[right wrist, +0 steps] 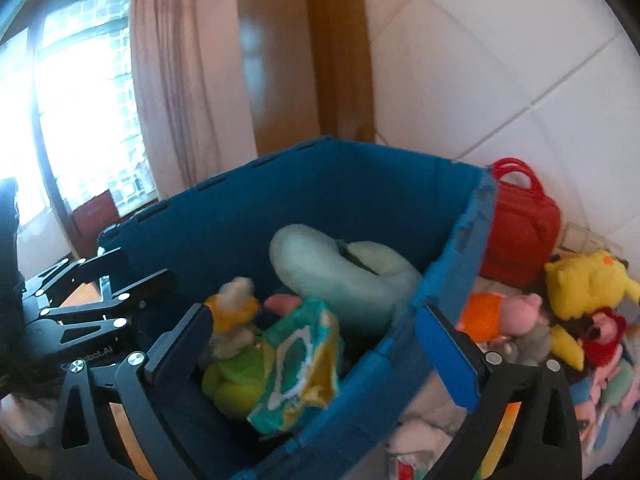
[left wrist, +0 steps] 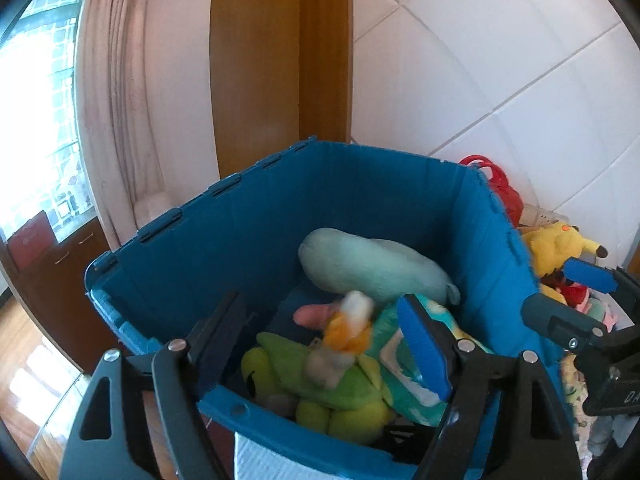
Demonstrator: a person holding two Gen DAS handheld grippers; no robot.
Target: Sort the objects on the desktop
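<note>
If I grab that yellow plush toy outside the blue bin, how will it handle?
The yellow plush toy looks soft and stuffed, so it should squash under the pads and weigh little. Its tail and ears would probably flop. Leaning on other toys beside the blue bin, it may drag neighbours along.

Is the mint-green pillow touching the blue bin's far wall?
Cannot tell. Both wrist views show the mint-green pillow lying close against the blue bin wall, but neither shows the contact line.

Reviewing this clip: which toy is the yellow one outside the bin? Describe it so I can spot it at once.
Find the big blue bin; just right of it a red bag stands against the tiled wall. In front of that bag lies a heap of plush toys, and the yellow plush sits on top of it. It alone is bright yellow, with an orange cheek spot.
</note>
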